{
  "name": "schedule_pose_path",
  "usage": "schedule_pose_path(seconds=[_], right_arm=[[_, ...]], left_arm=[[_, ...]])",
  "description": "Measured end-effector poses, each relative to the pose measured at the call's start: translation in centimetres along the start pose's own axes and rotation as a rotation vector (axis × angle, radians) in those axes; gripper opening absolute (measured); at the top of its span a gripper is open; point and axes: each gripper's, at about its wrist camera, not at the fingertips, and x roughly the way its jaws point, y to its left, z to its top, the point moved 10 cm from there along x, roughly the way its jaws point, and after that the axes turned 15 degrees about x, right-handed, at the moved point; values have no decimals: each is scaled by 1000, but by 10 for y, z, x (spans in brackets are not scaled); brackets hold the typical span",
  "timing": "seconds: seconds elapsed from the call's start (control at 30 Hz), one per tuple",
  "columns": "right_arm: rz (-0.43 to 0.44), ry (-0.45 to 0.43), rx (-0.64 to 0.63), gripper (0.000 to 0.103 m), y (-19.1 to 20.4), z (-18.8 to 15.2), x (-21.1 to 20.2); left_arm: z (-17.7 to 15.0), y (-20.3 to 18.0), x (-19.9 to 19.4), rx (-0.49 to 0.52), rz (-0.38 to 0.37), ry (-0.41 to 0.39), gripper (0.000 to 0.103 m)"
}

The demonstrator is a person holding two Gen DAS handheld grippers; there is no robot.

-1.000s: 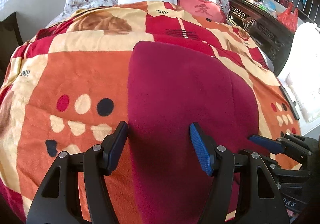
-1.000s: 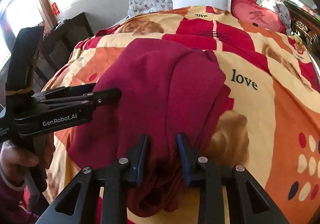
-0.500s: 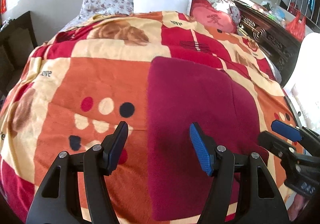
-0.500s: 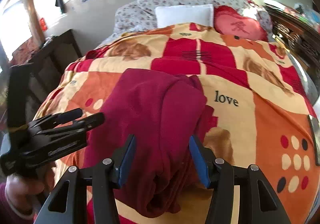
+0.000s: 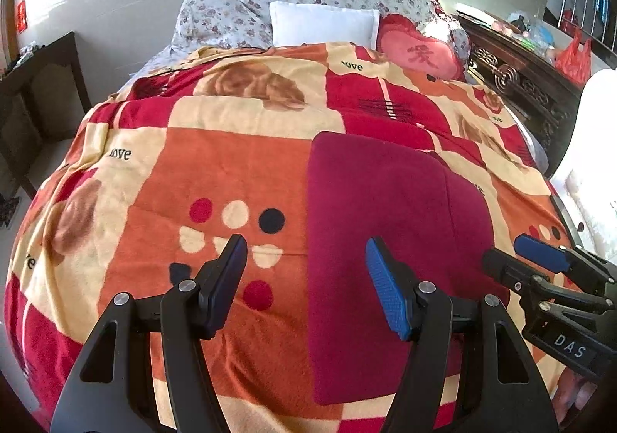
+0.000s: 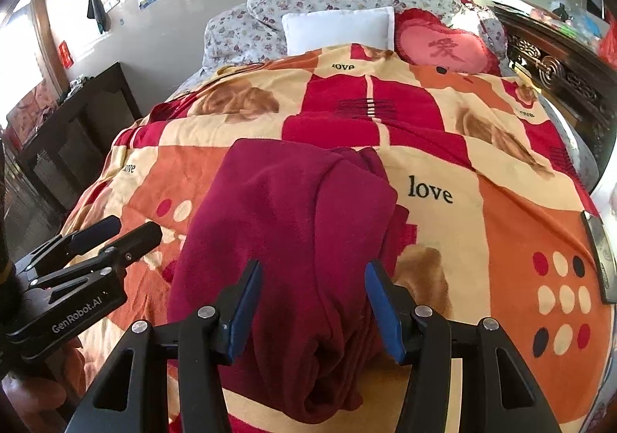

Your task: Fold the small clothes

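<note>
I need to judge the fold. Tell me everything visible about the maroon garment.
The maroon garment is soft, fleecy-looking cloth, folded into a long panel lying flat on the patterned blanket. Its left edge is straight; the right side shows stacked layers, and the near end is bunched into a thick roll. Neither open gripper touches it.

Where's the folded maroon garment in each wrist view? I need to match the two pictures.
Left wrist view: the maroon garment lies right of centre on the blanket, running down behind the right finger of the left tongs.
Right wrist view: the maroon garment lies centre, its bunched near end between the fingers of the open right tongs.
Shared landmark: the white pillow at the head of the bed.
</note>
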Motion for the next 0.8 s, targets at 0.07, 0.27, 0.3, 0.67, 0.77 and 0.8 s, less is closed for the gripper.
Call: schedule_pose_path(seconds=[0.07,0.27,0.3,0.67,0.77,0.8], right_arm=[[2,4,-2,53,0,-1,0],[-7,4,-5,53,-2,-2,0],[-9,6,-5,53,-2,-3,1],[-15,23,10,53,-9,-7,4],[-17,25,10,53,-9,-7,5],[-18,25,10,53,-9,-7,5]], left_arm=[[0,0,-3,2,5,-4,64],[1,-3,-7,22,23,-8,64],[0,-4,-7,25,24,-6,64],[-2,-5,-5,30,37,4,64],[-3,-4,-5,28,40,4,64],[-3,-4,-5,27,39,3,64]])
